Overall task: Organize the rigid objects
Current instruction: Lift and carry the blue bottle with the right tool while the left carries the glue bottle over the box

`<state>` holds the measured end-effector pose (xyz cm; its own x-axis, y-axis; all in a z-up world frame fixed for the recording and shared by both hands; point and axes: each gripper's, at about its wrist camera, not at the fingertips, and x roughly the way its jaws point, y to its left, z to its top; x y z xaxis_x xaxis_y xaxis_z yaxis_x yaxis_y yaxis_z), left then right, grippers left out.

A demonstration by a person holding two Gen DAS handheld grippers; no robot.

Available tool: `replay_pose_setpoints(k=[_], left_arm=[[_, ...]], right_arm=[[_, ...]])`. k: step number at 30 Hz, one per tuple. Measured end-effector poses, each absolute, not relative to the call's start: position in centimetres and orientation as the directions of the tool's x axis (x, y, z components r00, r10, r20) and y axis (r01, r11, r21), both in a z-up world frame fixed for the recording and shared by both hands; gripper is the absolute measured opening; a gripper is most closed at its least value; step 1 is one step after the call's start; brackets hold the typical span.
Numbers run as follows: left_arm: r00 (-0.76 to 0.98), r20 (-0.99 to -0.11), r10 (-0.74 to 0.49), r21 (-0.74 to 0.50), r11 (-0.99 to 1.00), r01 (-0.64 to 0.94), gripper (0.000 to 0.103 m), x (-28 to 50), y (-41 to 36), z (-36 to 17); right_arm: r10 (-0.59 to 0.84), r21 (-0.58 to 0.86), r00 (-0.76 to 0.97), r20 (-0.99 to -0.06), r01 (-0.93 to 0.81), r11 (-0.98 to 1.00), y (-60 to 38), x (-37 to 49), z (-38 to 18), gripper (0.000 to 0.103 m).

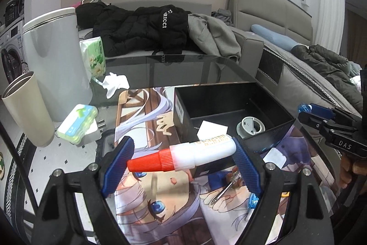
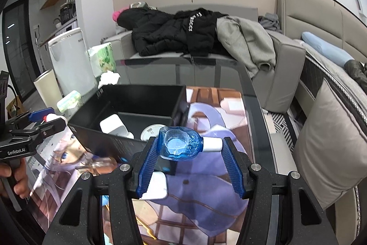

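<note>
My left tongs (image 1: 183,160) are clamped on a white glue bottle (image 1: 201,150) with an orange cap, held crosswise at the lower centre of the left view, cap pointing to the left of the frame. It hangs just in front of the near wall of the black box (image 1: 183,111), over the printed mat (image 1: 160,199).

My right tongs (image 2: 190,153) are clamped on a small blue bottle (image 2: 179,146) with a white cap, also lying crosswise, cap towards the right finger. It sits at the centre of the right view, right at the near edge of the box (image 2: 142,95).

Inside the box, the left view shows a grey round piece (image 1: 251,125) and a white card (image 1: 212,130); the right view shows a white object (image 2: 113,125) and a white disc (image 2: 151,130) there.

On the mat, lower right of the left view, lies a small tool with a metal tip (image 1: 229,185). At the left of that frame stand a beige cup (image 1: 27,107) and a tall grey container (image 1: 57,61), with a green-and-blue pack (image 1: 78,123) and a tissue pack (image 1: 94,56) near them. A black jacket (image 1: 142,26) lies on the sofa beyond the glass table (image 1: 183,70).
</note>
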<state>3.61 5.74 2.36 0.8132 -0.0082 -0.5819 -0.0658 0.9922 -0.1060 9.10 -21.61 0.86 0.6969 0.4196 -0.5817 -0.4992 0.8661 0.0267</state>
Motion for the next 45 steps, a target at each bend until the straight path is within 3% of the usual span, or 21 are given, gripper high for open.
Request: replay_pose_setpoints(k=[21,45], left_arm=[[0.852,-0.515,-0.098,-0.154,0.988,0.021,0.085,6.3,4.8,3.7],[0.851,-0.507,-0.136,-0.09,0.99,0.104,0.085,9.8,3.2,2.0]], right_arm=[[0.486,0.025,0.696,-0.529,-0.559,0.829,-18.9,9.6,1.9,0.057],[0.514,-0.005,0.637,-0.575,-0.631,0.776,-14.4,12.4,0.1,0.057]])
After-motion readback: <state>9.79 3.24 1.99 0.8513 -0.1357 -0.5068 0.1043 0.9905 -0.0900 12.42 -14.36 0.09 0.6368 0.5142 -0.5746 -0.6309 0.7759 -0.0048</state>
